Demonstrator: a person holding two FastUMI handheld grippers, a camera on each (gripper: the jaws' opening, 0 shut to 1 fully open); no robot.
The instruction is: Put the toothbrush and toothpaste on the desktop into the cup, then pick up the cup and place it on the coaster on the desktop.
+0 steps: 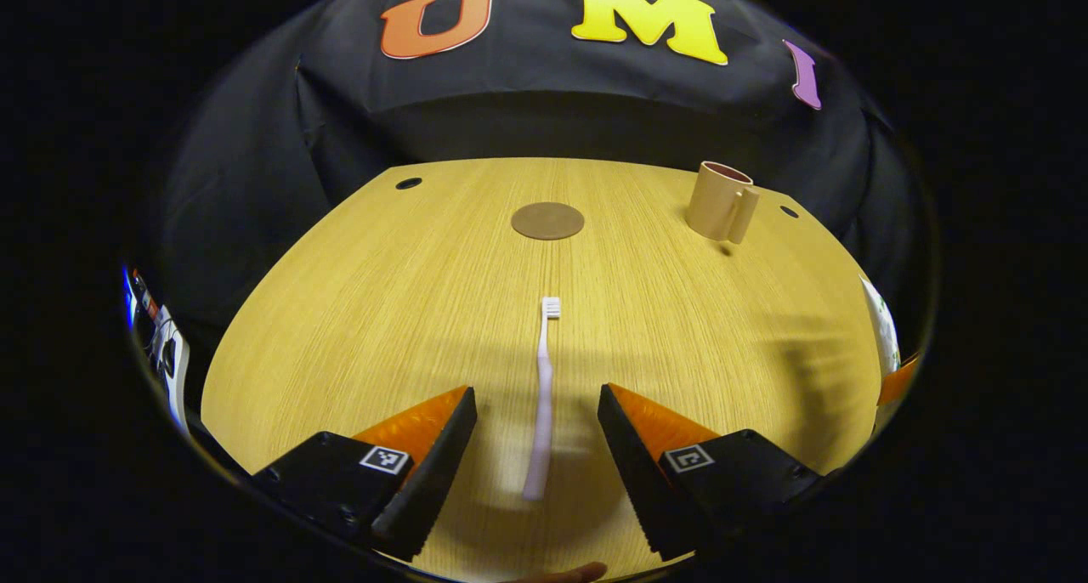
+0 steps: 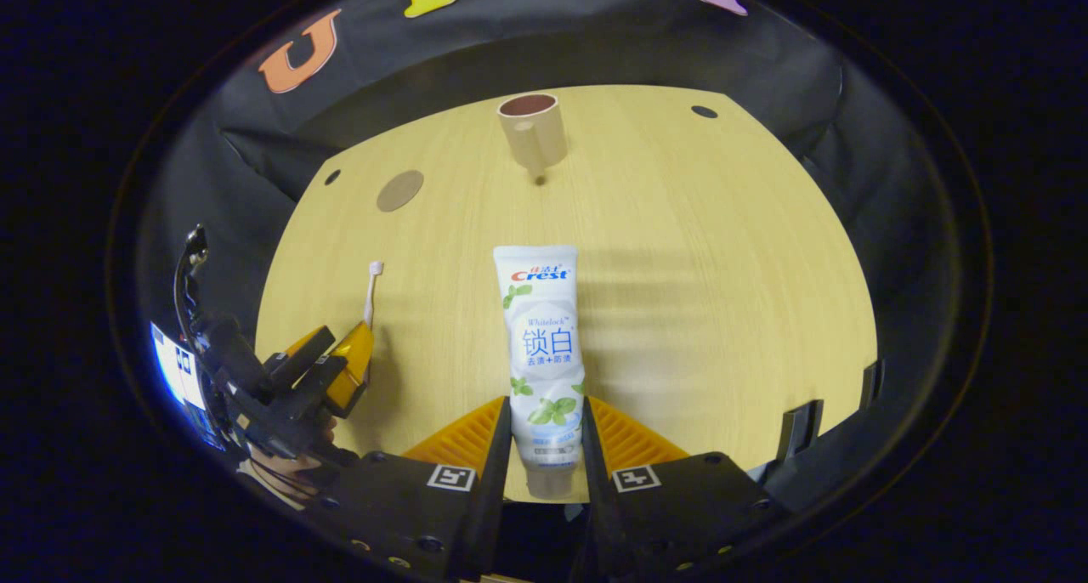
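On the wooden desktop (image 1: 357,311), between my left gripper's (image 1: 537,426) spread fingers, I see the toothbrush (image 1: 542,396) lying flat, bristle head pointing away toward the far edge and handle end nearest me. The jaws stand wide apart, one on each side of the handle, and neither finger touches it. Beyond the brush head, the round brown coaster (image 1: 547,221) lies bare near the far edge, and the tan cup (image 1: 721,202) stands upright to the right of it, well apart, with its handle turned toward me.

In the right gripper view, my right gripper (image 2: 546,434) has the toothpaste (image 2: 541,345) between its fingers. Both fingers press against the tube's lower end just above the cap, and the crimped flat end points away toward the cup (image 2: 533,133). The tube looks as though it lies along the desktop (image 2: 722,268), though from this angle I cannot say whether it is lifted slightly. The cup is directly ahead of the tube, well apart from it, mouth open and nothing visible inside. The coaster (image 2: 399,189) lies to its left. At the lower left of this view I see the left gripper (image 2: 340,366) held by a hand (image 2: 285,472), with the toothbrush (image 2: 371,294) reaching out past its fingers.
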